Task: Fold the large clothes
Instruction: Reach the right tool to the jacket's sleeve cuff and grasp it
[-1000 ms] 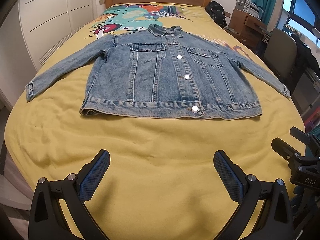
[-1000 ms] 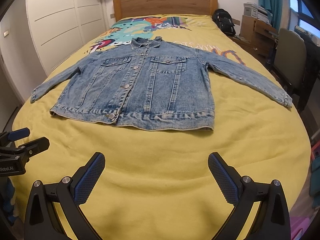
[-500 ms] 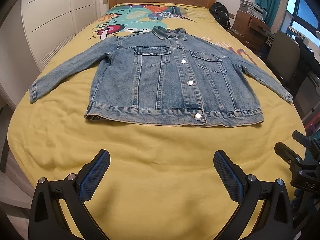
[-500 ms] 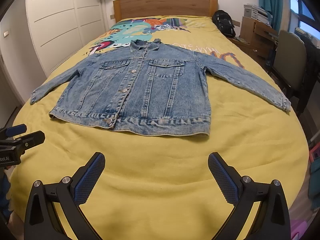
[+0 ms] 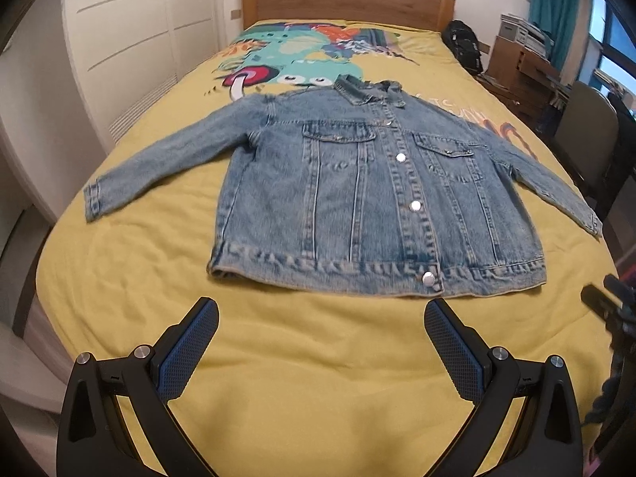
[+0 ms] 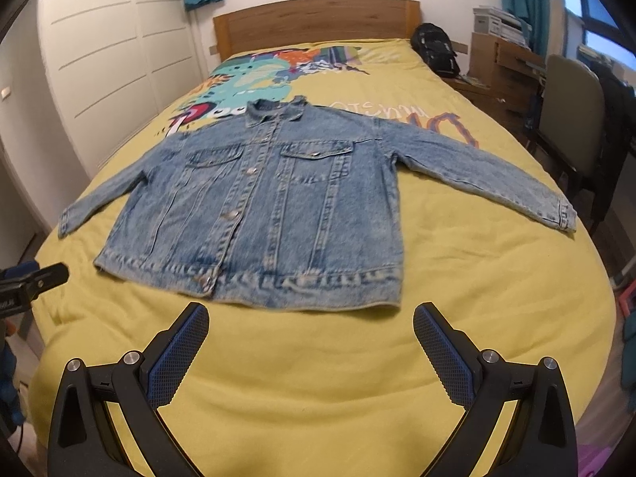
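Observation:
A blue denim jacket (image 5: 357, 194) lies flat and buttoned on the yellow bedspread (image 5: 310, 389), front up, collar toward the headboard, both sleeves spread out to the sides. It also shows in the right wrist view (image 6: 270, 206). My left gripper (image 5: 321, 334) is open and empty, hovering over the bedspread just short of the jacket's hem. My right gripper (image 6: 311, 334) is open and empty, also just short of the hem. Each gripper shows at the edge of the other's view: the right one (image 5: 608, 306) and the left one (image 6: 28, 282).
A wooden headboard (image 5: 346, 0) stands at the far end. White wardrobe doors (image 5: 131, 39) line the left side. A black backpack (image 5: 463, 45), wooden boxes (image 5: 516, 75) and a chair (image 5: 588, 147) stand along the right side of the bed.
Both grippers have moved forward toward the jacket's hem, so the jacket looks larger and nearer. Both stay open. The jacket has not moved.

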The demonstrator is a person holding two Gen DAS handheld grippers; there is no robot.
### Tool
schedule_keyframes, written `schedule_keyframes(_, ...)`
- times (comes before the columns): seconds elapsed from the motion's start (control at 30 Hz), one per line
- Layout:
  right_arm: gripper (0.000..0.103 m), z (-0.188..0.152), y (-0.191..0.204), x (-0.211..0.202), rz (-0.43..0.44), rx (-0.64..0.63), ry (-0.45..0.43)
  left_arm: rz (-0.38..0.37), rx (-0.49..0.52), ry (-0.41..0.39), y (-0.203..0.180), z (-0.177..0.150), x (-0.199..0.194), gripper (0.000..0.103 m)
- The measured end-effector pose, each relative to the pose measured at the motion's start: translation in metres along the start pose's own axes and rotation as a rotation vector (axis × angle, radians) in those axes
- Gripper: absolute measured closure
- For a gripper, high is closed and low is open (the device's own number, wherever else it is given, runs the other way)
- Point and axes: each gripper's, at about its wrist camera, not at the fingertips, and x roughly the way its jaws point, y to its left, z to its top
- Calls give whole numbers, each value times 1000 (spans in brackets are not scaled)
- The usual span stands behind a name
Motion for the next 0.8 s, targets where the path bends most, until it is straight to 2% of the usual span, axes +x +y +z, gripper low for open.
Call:
schedule_keyframes(0.17,0,19,-37,11,-18,80,-7,-20,8,4,1,16,5,1)
schedule_keyframes(0.47,0,43,-160,51,-103,323,16,5,-38,38,10,39,37,1)
schedule_keyframes(0.57,0,42,-203,68,-126,421,35,18,-50,41,9,44,46,1)
schedule_keyframes(0.67,0,38,-238,84,-128,526,49,36,-7,57,0,50,55,1)
schedule_keyframes(0.8,0,30,-288,111,-99,677,57,61,18,71,-10,58,67,1)
